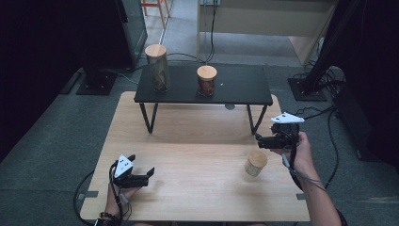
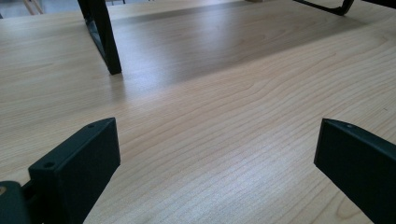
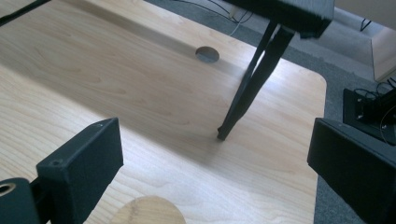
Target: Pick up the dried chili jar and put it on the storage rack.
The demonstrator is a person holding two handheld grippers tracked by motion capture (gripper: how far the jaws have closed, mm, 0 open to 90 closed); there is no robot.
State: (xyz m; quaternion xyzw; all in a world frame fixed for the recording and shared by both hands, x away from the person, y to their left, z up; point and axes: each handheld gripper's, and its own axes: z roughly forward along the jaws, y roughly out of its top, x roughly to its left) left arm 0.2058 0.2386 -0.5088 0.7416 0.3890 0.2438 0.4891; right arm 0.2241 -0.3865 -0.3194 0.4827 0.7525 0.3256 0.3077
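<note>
A small jar with a wooden lid (image 1: 256, 163) stands on the wooden table (image 1: 197, 136) at the front right. Its lid (image 3: 148, 211) shows at the bottom of the right gripper view, below and just short of the jaws. My right gripper (image 1: 259, 140) (image 3: 215, 158) hovers just above and behind this jar, open and holding nothing. My left gripper (image 1: 142, 165) (image 2: 217, 149) is low over the front left of the table, open, with bare wood between its jaws.
A low black shelf (image 1: 244, 89) stands across the back of the table. It carries a tall jar (image 1: 157, 68) and a shorter jar (image 1: 206, 80), both with wooden lids. Its thin legs (image 2: 100, 37) (image 3: 252, 88) reach the tabletop. A round cable hole (image 3: 207, 54) lies behind it.
</note>
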